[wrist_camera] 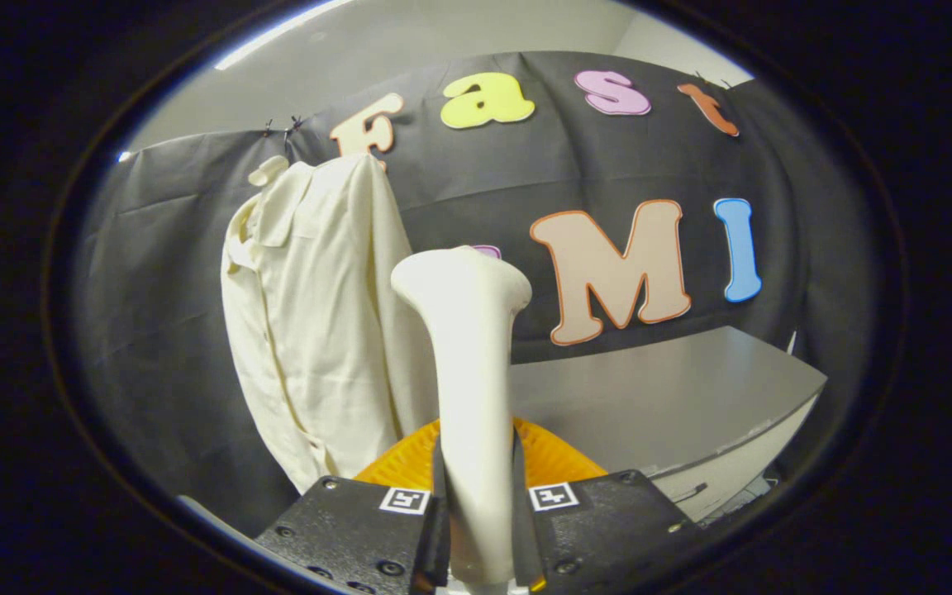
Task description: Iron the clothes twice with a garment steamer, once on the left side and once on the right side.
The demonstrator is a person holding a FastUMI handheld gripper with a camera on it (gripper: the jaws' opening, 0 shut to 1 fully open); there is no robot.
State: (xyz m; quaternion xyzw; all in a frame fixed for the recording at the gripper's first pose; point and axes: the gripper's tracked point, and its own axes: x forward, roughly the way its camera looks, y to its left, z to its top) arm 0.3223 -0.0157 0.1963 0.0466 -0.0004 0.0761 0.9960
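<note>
The black cloth wall (154,273) is the biggest thing here. A gray table (658,397) sits low in front of it, off to the right of my fingers. A cream shirt (319,322) hangs on the wall from a hanger (268,172) (it droops in soft folds), up and to the left, beyond my fingers. My gripper (476,504) is squeezed tight on the handle of the white steamer (468,347), one finger on each side. The steamer stands straight up, its wide head next to the shirt.
</note>
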